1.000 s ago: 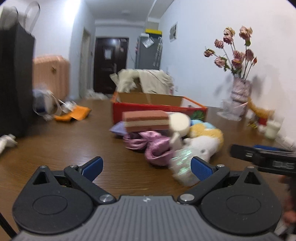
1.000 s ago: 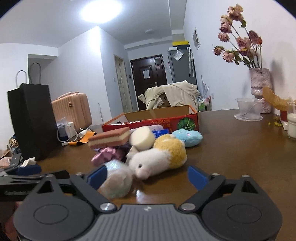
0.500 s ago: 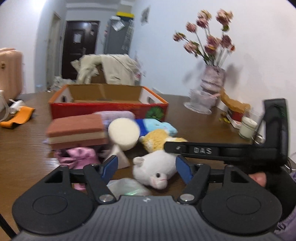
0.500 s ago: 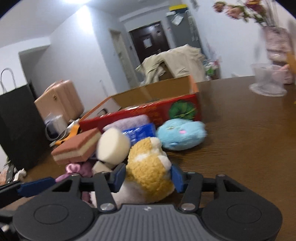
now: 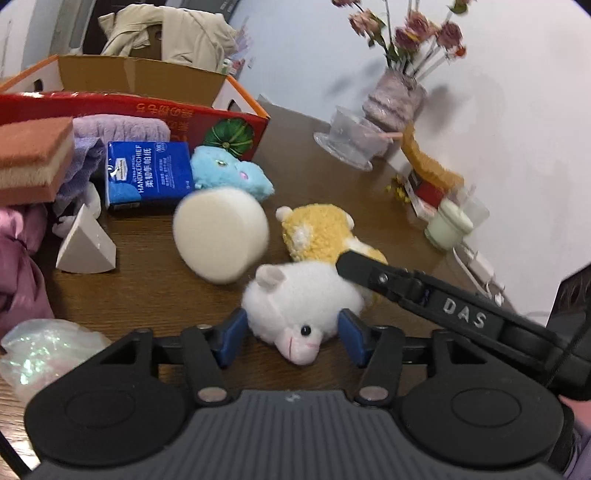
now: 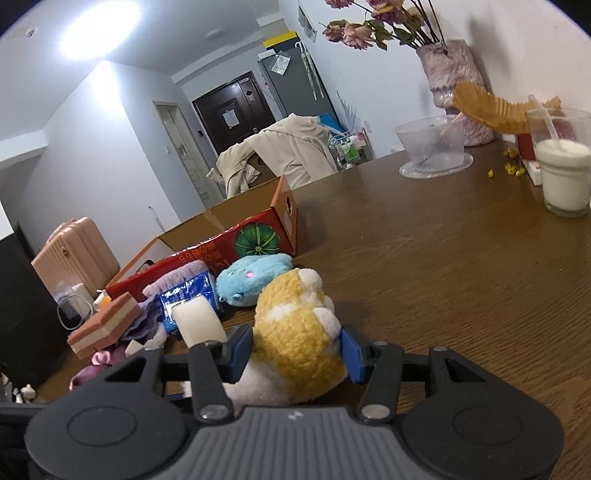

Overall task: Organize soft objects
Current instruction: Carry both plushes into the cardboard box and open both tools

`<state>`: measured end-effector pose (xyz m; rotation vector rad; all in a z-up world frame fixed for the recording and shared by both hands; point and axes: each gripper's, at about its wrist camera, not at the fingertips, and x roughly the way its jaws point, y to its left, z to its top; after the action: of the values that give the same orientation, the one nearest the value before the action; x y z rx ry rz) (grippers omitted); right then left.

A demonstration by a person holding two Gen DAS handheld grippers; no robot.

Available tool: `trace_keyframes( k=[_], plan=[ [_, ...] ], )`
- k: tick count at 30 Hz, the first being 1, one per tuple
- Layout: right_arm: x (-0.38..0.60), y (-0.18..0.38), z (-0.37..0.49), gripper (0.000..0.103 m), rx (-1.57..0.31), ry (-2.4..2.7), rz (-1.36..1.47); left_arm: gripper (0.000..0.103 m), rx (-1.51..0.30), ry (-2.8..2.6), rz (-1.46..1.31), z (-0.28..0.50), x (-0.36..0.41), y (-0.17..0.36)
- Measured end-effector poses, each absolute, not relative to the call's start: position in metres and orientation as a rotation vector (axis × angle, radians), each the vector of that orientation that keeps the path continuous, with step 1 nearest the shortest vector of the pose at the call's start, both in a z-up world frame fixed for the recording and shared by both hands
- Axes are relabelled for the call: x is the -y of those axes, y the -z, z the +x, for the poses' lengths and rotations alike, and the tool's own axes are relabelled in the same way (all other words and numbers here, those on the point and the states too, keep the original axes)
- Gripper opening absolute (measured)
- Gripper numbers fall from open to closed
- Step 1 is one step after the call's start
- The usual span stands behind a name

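We see a dark brown wood-grain worktop (image 6: 443,258) against a plain white wall (image 5: 517,147). Beyond it a corridor leads to a dark brown door (image 6: 232,114), beside a tall grey cabinet (image 6: 295,85), under a bright ceiling light (image 6: 99,29).

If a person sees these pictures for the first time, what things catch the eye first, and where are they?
First the two plush toys: the white plush sits between the pads of the left tool, whose jaws have just been closing, and the yellow plush is squeezed in the right tool. Behind them stands the red cardboard box, open, on the wooden table.
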<state>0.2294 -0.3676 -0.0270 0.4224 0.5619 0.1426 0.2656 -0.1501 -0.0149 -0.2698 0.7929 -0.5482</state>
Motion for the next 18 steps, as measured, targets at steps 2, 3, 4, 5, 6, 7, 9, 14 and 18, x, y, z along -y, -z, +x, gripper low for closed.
trace_keyframes(
  k=[2,3,4,5,6,7,9,14,18],
  plan=[
    [0.368,0.026,0.229,0.049,-0.563,-0.147,0.425,0.051,-0.78,0.545,-0.294,0.267,0.148,0.015],
    [0.369,0.026,0.228,0.049,-0.564,-0.149,0.431,0.05,-0.777,0.544,-0.298,0.268,0.148,0.014],
    [0.37,0.026,0.228,0.049,-0.565,-0.151,0.434,0.049,-0.772,0.544,-0.301,0.267,0.148,0.013],
    [0.37,0.025,0.228,0.048,-0.565,-0.153,0.434,0.049,-0.768,0.542,-0.301,0.267,0.15,0.01],
    [0.369,0.023,0.224,0.048,-0.563,-0.151,0.437,0.049,-0.763,0.544,-0.299,0.265,0.15,0.008],
    [0.37,0.02,0.222,0.048,-0.556,-0.152,0.445,0.049,-0.752,0.549,-0.297,0.263,0.15,0.003],
    [0.37,0.006,0.219,0.048,-0.523,-0.159,0.449,0.049,-0.716,0.567,-0.295,0.259,0.147,-0.011],
    [0.358,-0.036,0.247,0.048,-0.417,-0.227,0.402,0.049,-0.614,0.543,-0.337,0.286,0.127,-0.056],
    [0.339,-0.06,0.307,0.047,-0.373,-0.277,0.385,0.048,-0.574,0.491,-0.4,0.34,0.104,-0.083]
  ],
)
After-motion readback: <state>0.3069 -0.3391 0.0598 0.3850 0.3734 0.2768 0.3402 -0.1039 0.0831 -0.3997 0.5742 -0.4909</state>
